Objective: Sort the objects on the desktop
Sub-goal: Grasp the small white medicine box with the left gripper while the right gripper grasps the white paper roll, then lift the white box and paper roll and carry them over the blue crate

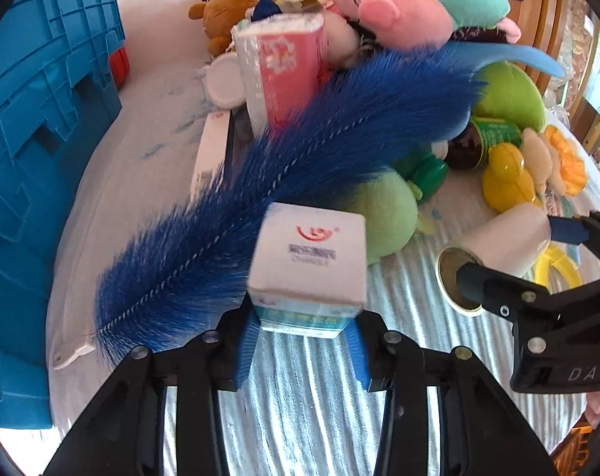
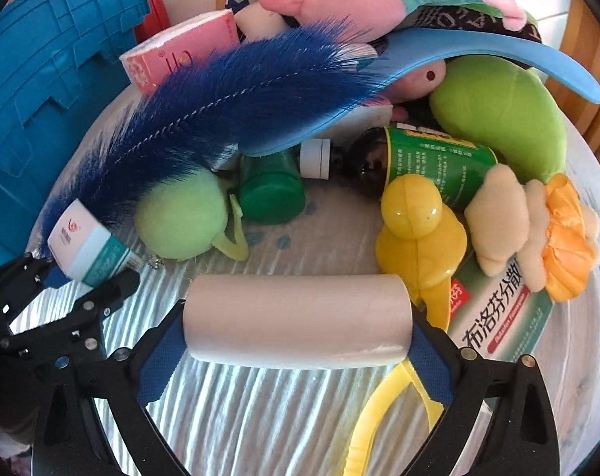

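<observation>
Sorting barely begun: left gripper point(image 1: 302, 351) clamps a small box point(image 1: 310, 265), right gripper point(image 2: 296, 341) clasps a paper roll point(image 2: 296, 319), clutter unsorted beside the blue crate point(image 1: 42, 119).

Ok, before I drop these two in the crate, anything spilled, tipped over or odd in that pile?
Nothing spilled that I can see. The dark bottle with the green label lies on its side among the plush toys, white cap still on. The big blue feather is draped across the pile, its tip over the small white box in the left tongs.

Daylight is falling across a round table point(image 2: 260, 416) wearing a ribbed, shiny white cover; wooden furniture point(image 1: 538, 12) is standing behind it at the right.
</observation>
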Available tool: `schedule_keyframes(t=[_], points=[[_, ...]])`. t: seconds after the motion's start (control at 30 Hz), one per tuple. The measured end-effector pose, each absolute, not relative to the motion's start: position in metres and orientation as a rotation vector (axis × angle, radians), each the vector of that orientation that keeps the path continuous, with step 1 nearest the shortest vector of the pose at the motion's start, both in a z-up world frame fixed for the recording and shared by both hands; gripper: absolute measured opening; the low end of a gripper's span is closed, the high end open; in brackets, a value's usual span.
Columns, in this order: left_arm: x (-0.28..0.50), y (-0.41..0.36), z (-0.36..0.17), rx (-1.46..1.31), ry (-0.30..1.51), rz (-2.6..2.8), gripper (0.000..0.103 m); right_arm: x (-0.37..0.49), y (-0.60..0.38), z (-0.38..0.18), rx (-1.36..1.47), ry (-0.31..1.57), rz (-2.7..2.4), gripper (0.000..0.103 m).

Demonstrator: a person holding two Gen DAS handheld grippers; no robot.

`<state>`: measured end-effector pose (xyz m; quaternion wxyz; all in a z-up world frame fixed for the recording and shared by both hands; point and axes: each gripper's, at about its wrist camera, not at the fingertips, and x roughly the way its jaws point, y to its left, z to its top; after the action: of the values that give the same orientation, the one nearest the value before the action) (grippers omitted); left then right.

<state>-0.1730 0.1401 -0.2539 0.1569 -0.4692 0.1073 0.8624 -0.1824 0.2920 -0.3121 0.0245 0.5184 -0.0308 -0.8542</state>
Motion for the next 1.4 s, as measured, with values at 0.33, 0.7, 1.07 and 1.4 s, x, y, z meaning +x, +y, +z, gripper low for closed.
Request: schedule_keyframes(t=[0.33,0.7,1.07,1.4], points=[[-0.164,0.138,-0.185,-1.157,0.252,2.540,0.038,-0.170,0.312,-0.266,1.437,-0.119,-2.728,0.100],[-0.177,0.132,-0.089,-0.882,0.277,2.710,0.038,-0.168,0.280,-0.160,1.095,-0.002,-2.886,0.100],[-0.178,0.065,0.006,-0.622,0.275,2.936,0.038,-0.172,0.212,-0.047,0.716,0.123,-2.905,0.100],[-0.182,0.037,0.007,-0.690,0.257,2.883,0.039,-0.182,0.176,-0.019,0.675,0.070,-2.906,0.100]])
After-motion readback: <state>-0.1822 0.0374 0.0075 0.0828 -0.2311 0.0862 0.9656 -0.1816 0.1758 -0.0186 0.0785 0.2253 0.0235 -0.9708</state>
